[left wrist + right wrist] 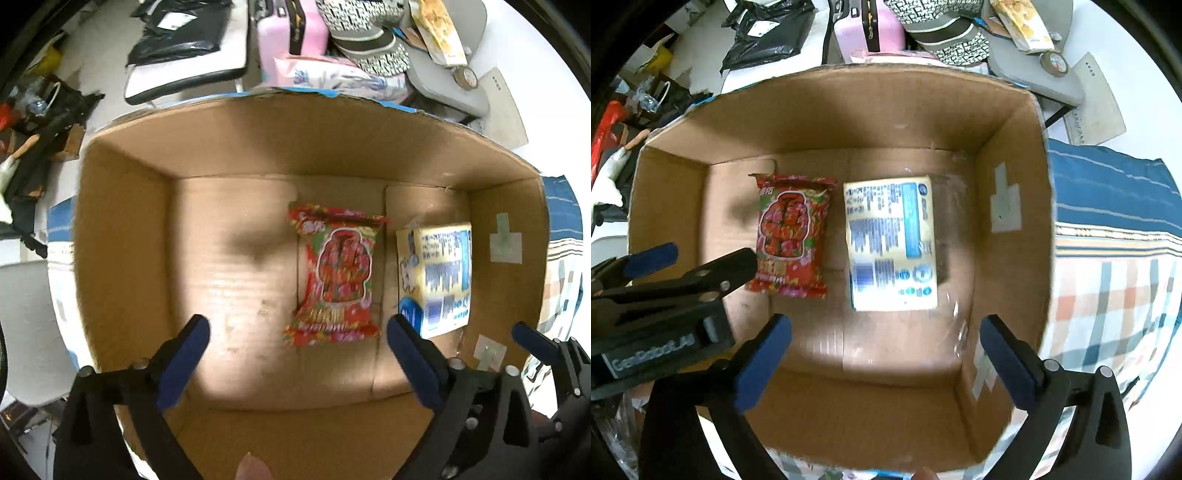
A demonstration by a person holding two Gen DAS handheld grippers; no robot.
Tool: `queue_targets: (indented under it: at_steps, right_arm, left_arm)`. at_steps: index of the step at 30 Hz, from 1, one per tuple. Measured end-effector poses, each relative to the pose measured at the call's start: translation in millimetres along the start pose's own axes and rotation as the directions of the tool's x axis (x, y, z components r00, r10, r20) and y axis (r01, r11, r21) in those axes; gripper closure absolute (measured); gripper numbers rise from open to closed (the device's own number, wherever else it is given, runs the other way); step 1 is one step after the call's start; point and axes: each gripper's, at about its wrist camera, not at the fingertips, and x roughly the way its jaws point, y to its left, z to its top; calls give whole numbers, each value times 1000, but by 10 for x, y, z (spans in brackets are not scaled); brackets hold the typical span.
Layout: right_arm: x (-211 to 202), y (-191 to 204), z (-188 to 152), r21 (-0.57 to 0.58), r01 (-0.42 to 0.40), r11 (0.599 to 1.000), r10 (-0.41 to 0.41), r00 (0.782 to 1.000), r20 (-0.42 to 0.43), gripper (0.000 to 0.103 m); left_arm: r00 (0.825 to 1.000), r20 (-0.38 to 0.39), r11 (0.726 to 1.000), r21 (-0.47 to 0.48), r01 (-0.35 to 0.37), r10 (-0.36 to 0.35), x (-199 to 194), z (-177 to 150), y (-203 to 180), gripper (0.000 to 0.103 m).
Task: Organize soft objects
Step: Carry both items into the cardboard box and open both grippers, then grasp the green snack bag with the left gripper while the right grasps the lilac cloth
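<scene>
Cardboard box point(129, 229) holds snack packet point(334, 273); left gripper point(295, 347) above.

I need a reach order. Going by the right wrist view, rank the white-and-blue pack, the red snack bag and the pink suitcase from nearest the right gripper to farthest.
From the right gripper:
1. white-and-blue pack, straight ahead in the cardboard box.
2. red snack bag, ahead-left, beside it.
3. pink suitcase, beyond the box's far wall.

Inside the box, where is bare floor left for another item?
Cardboard box: the floor left of the red snack packet is bare, as is the near strip below both items. The white-and-blue pack crowds the right half.
</scene>
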Motion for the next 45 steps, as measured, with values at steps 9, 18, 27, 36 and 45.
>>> queue_targets:
  at_steps: [9,18,27,36,45]
  right_arm:
    - [-388,29,-453,8,7,1000,-7,998,61,0]
    - [-651,-39,-744,-5,25,1000,-24,989,147,0]
    - [-858,-39,-820,-29,4,1000,3,971,237,0]
    - [-551,-282,-1577,-36,-44,998,49,987,150,0]
    - [556,-923,-2275,91,-57,994,64,995,-79,7]
  left_arm:
    - [992,123,1000,-8,-17,18,-467,-537,41,2]
    - [960,271,998,-3,-68,66,-989,-1064,-8,2]
    - [927,367,997,-22,-72,75,-1426,-1581,-76,2]
    - [936,349,998,-50,-32,47,-1295,-2274,-89,2]
    - [994,1,983,-146,113,-114,68,-2984,-288,2]
